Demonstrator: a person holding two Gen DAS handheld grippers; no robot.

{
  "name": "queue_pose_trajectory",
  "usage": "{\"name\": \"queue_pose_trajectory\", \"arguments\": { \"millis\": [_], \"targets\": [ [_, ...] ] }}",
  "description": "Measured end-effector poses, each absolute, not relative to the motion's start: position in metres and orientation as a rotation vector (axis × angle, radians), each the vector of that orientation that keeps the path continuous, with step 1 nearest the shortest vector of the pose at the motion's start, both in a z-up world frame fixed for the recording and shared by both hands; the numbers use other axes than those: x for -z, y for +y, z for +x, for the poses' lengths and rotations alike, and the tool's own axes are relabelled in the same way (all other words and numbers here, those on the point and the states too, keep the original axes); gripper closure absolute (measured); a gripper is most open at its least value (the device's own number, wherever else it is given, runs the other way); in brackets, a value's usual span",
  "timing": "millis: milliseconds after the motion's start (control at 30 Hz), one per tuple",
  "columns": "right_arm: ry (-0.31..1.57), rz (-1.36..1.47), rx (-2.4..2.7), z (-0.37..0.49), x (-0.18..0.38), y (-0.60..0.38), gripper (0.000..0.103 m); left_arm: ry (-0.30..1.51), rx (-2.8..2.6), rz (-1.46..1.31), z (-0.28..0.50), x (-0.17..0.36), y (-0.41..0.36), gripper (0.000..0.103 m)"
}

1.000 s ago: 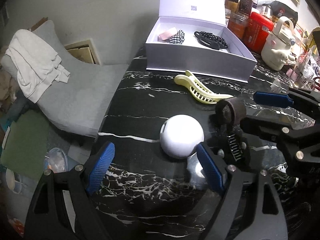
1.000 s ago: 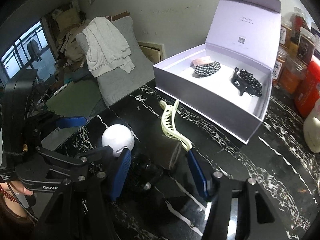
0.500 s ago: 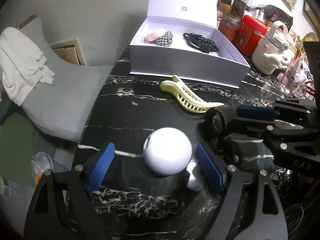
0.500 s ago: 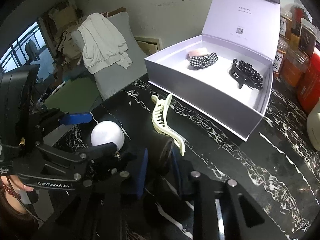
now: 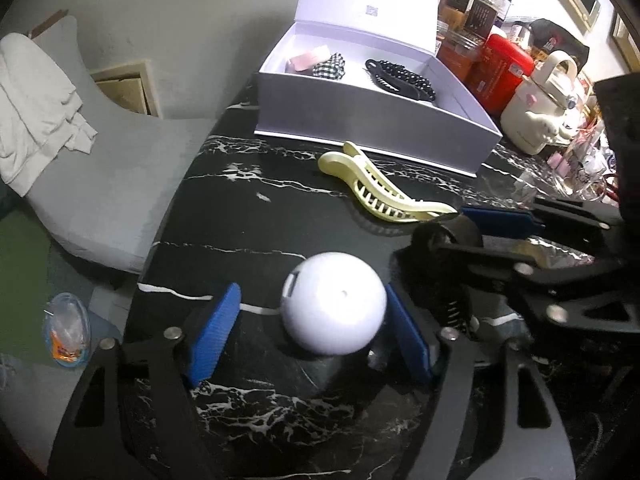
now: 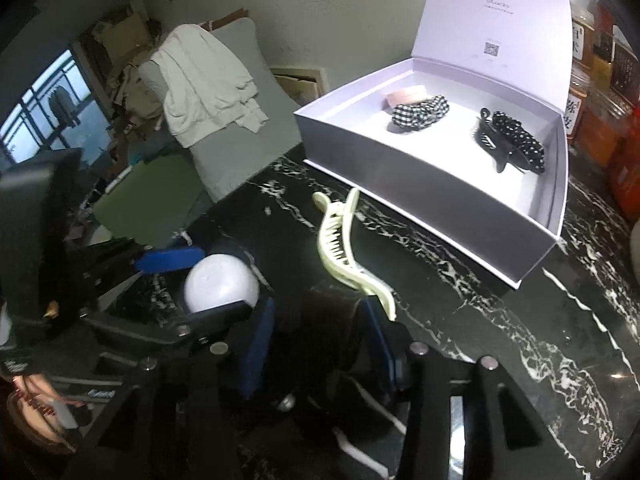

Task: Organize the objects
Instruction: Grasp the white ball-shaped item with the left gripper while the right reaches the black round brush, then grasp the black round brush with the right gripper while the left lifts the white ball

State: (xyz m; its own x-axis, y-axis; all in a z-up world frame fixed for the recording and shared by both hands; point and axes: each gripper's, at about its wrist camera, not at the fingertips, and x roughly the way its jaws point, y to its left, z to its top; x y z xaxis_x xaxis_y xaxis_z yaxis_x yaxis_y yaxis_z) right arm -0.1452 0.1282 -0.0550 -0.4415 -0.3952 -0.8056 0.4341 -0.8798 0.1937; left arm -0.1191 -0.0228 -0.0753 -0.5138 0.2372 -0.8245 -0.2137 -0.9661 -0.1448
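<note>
My left gripper (image 5: 312, 336) is open around a white ball-shaped object (image 5: 334, 304) on the black marble table; the right pad touches it, the left pad stands apart. My right gripper (image 6: 316, 332) is shut on a dark cylindrical roller (image 6: 324, 320), also seen in the left wrist view (image 5: 448, 236). A pale yellow claw clip (image 5: 380, 196) lies on the table between the grippers and the open lilac box (image 5: 400, 132). The box holds a pink item, a checked scrunchie (image 6: 420, 112) and a black studded clip (image 6: 512, 144).
Jars, a red tin (image 5: 504, 68) and a cream kettle (image 5: 540, 104) crowd the table's far right. A grey chair (image 5: 100, 184) with a white cloth stands off the table's left edge. The box lid (image 6: 496, 24) stands upright at the back.
My right gripper closed on the dark roller. My left gripper moved forward so the white ball now sits between its pads.
</note>
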Motion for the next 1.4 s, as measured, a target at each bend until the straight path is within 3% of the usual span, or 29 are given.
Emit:
{"name": "queue_pose_trajectory", "arguments": {
  "millis": [100,200,267,1100,1400],
  "targets": [
    [0.054,1.286,2.324,-0.146,0.058,0.131,0.059,-0.044,-2.521,-1.36,-0.117,0.074,-0.021,0.043],
    [0.078,1.283,2.325,-0.143,0.059,0.133,0.072,-0.058,-2.518,-1.352,-0.118,0.073,-0.019,0.053],
    [0.102,1.267,2.33,-0.139,0.057,0.135,0.076,-0.049,-2.517,-1.348,-0.117,0.073,-0.016,0.052],
    [0.2,1.313,2.345,-0.074,0.065,0.184,0.076,0.152,-2.434,-1.328,-0.073,0.073,0.026,0.052],
    [0.174,1.31,2.34,-0.075,0.069,0.186,0.072,0.108,-2.452,-1.319,-0.079,0.076,0.024,0.052]
  ]
}}
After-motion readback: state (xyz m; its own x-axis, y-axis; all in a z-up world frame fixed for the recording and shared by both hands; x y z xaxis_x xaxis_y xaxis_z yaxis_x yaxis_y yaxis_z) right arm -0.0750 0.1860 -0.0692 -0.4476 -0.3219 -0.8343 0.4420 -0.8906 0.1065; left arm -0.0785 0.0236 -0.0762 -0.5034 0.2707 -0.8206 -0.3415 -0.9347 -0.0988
